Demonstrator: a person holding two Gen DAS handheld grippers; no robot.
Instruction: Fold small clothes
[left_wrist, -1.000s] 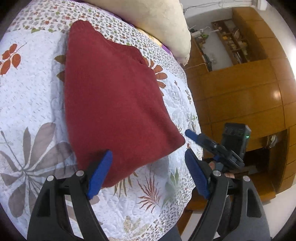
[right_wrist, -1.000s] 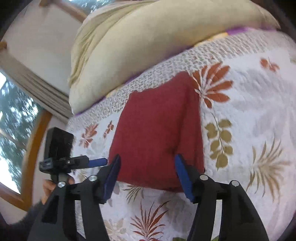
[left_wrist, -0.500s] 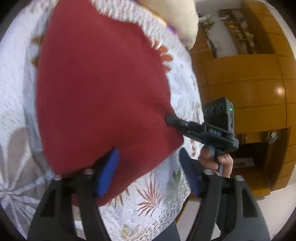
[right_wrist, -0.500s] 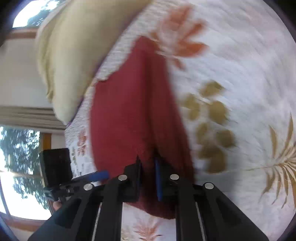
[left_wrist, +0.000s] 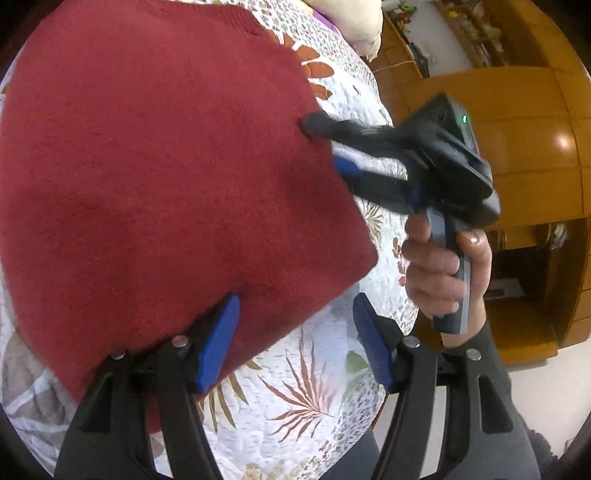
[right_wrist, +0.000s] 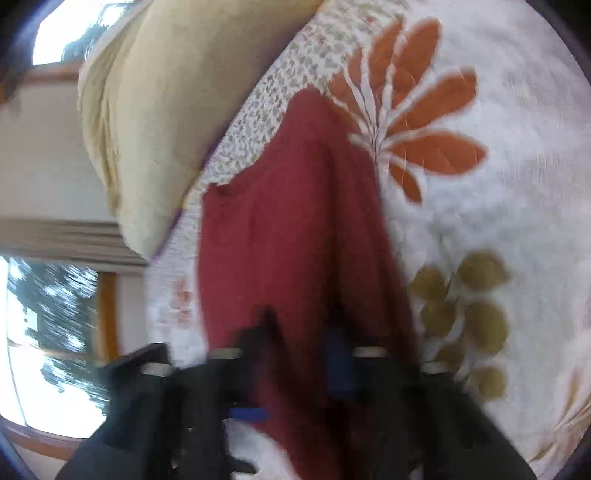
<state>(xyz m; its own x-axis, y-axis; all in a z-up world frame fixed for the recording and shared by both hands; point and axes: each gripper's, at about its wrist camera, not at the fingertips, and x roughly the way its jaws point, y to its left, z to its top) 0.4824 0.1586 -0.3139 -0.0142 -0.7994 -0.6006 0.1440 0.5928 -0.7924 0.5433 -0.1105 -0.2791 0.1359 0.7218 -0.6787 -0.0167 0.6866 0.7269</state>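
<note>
Wooden wardrobe panels (left_wrist: 517, 122) fill the background of our left wrist view, and below them sits the white quilted bedspread with orange and brown leaf prints (left_wrist: 314, 369). On that bedspread lies the dark red knitted garment (left_wrist: 166, 166), taking up most of the left side of the view. Our left gripper (left_wrist: 295, 336) has its 2 blue-padded fingers (left_wrist: 218, 339) spread wide, nothing between them; the left one sits over the near edge of the red knit, the other is over bare quilt. Across from us, the right gripper (left_wrist: 325, 144) reaches in from the right and its tips meet the red garment's right edge, with 1 tip on top of the cloth and the other below. A hand (left_wrist: 443, 266) wraps its handle, dark sleeve below it.

Over on the right wrist view everything's pretty blurry. We see the same red garment (right_wrist: 295, 240) running up the middle, bunched into a ridge toward the camera. The right gripper (right_wrist: 306, 350) has its fingers drawn close together with red cloth between them, so it's pinching the knit. A pale cream pillow (right_wrist: 166, 110) lies at the far end of the bedspread (right_wrist: 498, 203), and a window with trees outside (right_wrist: 44, 314) is at the left.
</note>
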